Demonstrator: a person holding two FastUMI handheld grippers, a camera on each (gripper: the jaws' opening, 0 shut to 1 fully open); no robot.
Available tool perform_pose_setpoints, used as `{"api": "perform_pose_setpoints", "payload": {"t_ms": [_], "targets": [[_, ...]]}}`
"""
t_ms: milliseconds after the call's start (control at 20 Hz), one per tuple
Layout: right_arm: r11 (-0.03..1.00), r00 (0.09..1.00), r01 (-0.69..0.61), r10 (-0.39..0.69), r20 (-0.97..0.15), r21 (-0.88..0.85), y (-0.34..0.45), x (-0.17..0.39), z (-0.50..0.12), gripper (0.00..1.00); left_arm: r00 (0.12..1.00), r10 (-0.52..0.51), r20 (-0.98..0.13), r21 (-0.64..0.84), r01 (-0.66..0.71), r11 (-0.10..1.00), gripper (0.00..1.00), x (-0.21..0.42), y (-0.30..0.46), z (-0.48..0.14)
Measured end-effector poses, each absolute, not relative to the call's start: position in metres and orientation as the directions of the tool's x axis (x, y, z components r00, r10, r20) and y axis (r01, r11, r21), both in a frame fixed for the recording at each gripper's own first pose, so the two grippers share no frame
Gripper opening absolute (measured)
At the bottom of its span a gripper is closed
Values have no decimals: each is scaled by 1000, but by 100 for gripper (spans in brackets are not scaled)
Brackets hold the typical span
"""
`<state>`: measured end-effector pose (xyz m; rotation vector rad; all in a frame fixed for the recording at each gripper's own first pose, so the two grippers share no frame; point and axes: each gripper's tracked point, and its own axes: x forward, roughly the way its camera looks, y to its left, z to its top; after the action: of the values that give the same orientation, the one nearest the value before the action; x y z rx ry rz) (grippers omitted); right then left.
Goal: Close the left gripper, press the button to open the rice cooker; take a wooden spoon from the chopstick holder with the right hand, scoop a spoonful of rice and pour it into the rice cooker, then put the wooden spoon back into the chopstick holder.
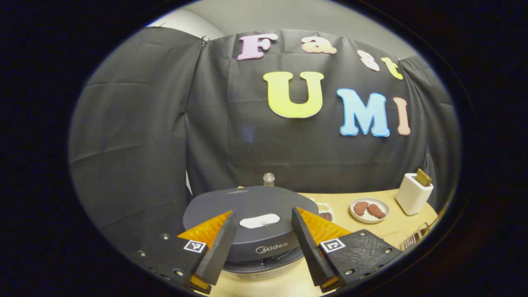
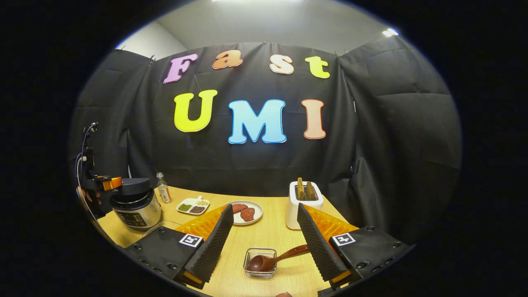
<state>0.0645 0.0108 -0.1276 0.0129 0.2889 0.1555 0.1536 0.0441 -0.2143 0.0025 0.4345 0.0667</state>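
1. Just in front of the closed rice cooker [image 1: 251, 222], the left gripper [image 1: 260, 243] hovers with its fingers spread wide apart and nothing between them; the cooker's lid sits in the gap, untouched

2. The pale oval button [image 1: 260, 221] lies on the lid's front, roughly centred between the two fingers, and the lid is down, so I judge the first step is in hand: the left jaws have not yet been brought together for the press

3. The next move calls for closing the left fingers fully, then bringing the joined tips down squarely onto the button; pressing with the fingers still apart would straddle it and miss

4. In the right gripper view, the right gripper [image 2: 264, 243] is likewise wide open and holds nothing, hanging above the wooden table [image 2: 272, 231]

5. The wooden spoon [image 2: 272, 260] rests with its bowl in a small clear glass dish [image 2: 260, 262] just ahead of the right fingers, its handle angled toward the right finger; I cannot make out rice from here

6. Further off stand a white toaster-like holder [image 2: 304, 205] with brown pieces in it, a plate of reddish food [image 2: 245, 212], a divided dish of grains [image 2: 192, 206] and a small bottle [image 2: 163, 188]; the rice cooker [image 2: 134, 204] sits at the far left with the other gripper [image 2: 97, 187] beside it
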Motion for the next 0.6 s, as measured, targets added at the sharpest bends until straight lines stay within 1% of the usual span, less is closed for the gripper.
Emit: {"api": "perform_pose_setpoints", "payload": {"t_ms": [100, 250, 300, 350, 500, 600], "targets": [[988, 950, -148, 151, -274, 31, 8, 63, -124, 98, 897, 67, -437, 33, -58, 998, 84, 148, 41, -228], [989, 951, -145, 146, -274, 22, 5, 61, -124, 98, 880, 68, -470, 44, -54, 998, 85, 139, 38, -248], [989, 951, -145, 146, -274, 24, 5, 60, -124, 98, 880, 72, -470, 58, -50, 997, 85, 135, 36, -252], [989, 950, -146, 147, -274, 24, 5, 59, -123, 98, 896, 72, -438, 67, -48, 997, 85, 138, 37, -248], [988, 950, -151, 149, -274, 13, 5, 57, -123, 98, 884, 80, -460, 51, -64, 997, 87, 127, 35, -261], [987, 950, -157, 157, -269, 22, 6, 56, -121, 98, 897, 82, -434, 59, -62, 996, 88, 133, 37, -258]]}}
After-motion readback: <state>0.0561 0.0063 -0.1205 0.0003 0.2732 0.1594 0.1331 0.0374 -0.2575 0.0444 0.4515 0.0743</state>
